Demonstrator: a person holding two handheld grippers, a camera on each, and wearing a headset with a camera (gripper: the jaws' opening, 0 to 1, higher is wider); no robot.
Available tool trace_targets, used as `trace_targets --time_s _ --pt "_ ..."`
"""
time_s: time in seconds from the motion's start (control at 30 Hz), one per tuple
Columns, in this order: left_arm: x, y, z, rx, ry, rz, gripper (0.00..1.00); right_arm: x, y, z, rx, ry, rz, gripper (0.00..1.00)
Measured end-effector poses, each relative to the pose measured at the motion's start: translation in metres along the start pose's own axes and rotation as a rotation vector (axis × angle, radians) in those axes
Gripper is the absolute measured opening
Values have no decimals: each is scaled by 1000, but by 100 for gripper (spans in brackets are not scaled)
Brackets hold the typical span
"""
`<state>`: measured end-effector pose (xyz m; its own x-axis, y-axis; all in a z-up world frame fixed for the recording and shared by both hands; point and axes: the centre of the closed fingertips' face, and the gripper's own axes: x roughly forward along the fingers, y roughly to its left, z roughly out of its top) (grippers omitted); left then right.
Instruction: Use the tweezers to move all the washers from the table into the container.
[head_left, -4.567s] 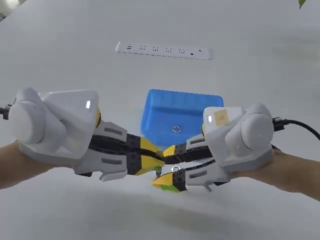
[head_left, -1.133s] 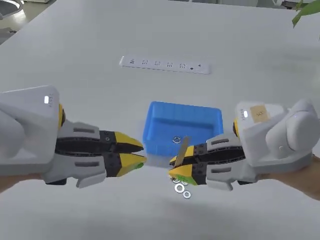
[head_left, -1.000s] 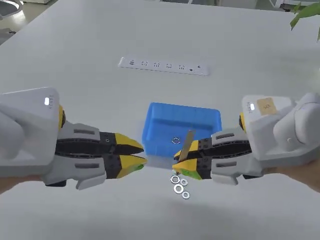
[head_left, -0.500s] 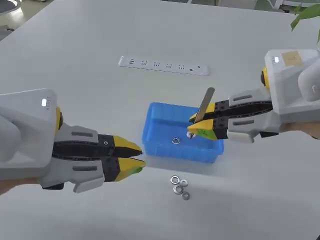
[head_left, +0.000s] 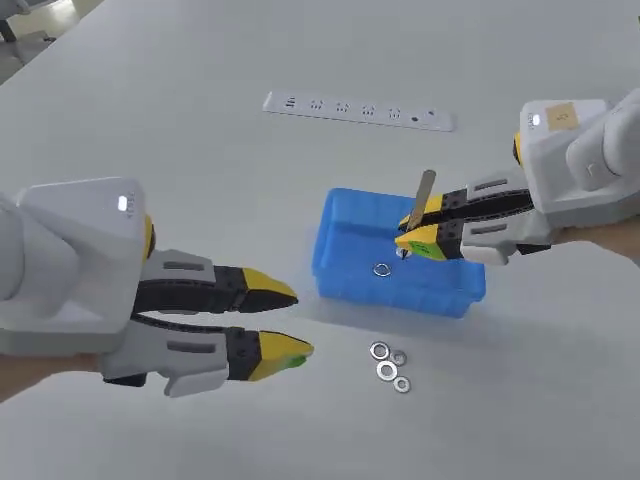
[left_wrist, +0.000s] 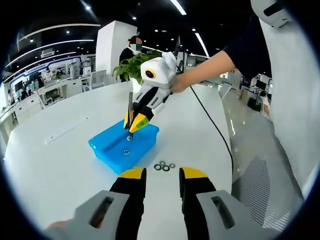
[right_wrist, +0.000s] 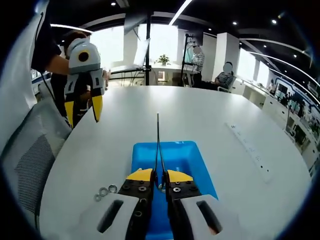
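Risk one: washer bounce or roll over the low wall of the container (head_left: 390, 293) on release, from letting go too high or with a jerk. Cannot tell about a washer pinched at the tweezers (head_left: 423, 192) tip, too small; if pinched by the rim only, likely to flick away sideways. Risk two: tweezers twisting in the right claw (head_left: 412, 240), gripped just by the yellow jaw tips low down near the working end, so prone to levering loose on any knock against the container wall. Risk three, at the following pick: scattering the desk washers (head_left: 386, 371), four in a tight cluster at lower centre of head view near the container's front wall, from a clumsy stab.

Pose: right claw at right of head view, jaws pressed together on the tweezers, pointing left and a bit down, raised over the container's right side. Tweezers steeply tilted, blunt end up, tip down within the container's outline, near the lone washer (head_left: 381, 269) lying flat on the blue floor. Left claw (head_left: 300, 322) at lower left, jaws apart, gripping nothing, hovering over bare desk (head_left: 150, 120), aimed right toward the cluster, apart from the container. Power strip (head_left: 358, 110) at upper centre, not involved.

Judged stage: drop-off into container; four washers not yet moved.
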<state>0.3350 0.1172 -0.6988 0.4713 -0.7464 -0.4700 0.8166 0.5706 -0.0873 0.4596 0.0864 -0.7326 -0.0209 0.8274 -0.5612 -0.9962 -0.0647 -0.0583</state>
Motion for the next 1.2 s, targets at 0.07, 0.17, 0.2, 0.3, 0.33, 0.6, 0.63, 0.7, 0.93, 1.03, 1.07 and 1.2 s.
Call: trace_targets --time_s 0.07,0.17,0.2,0.3,0.33,0.6,0.63,0.7,0.93,1.03,1.07,1.2 --pt "0 -1 -2 -20 5 -4 37 4 -2 -4 1 7 2 9" --pt "0 1 -6 -20 25 12 46 7 -6 -9 4 13 1 9" --pt "0 1 -7 -25 31 15 48 8 -6 -11 4 15 -1 9" --pt "1 3 -11 -43 47 33 56 12 -8 -17 12 19 -3 9" --pt "2 4 -12 -45 52 39 58 13 -8 -19 13 18 -2 9" --pt "1 12 -24 -72 106 73 69 16 -5 -31 20 27 -2 9" --pt "1 12 -24 -74 111 73 69 16 -4 -32 12 27 1 9" --pt "1 9 -25 -85 114 66 68 16 -3 -33 13 29 2 9" --pt "2 4 -28 -85 124 50 68 17 -3 -32 23 15 -3 10" --pt "3 4 -27 -86 124 54 68 17 -2 -32 23 16 -3 10" --pt "3 5 -26 -87 123 54 68 16 -2 -32 24 15 -6 10" --pt "3 7 -23 -88 109 57 68 16 -1 -31 22 14 -5 10"
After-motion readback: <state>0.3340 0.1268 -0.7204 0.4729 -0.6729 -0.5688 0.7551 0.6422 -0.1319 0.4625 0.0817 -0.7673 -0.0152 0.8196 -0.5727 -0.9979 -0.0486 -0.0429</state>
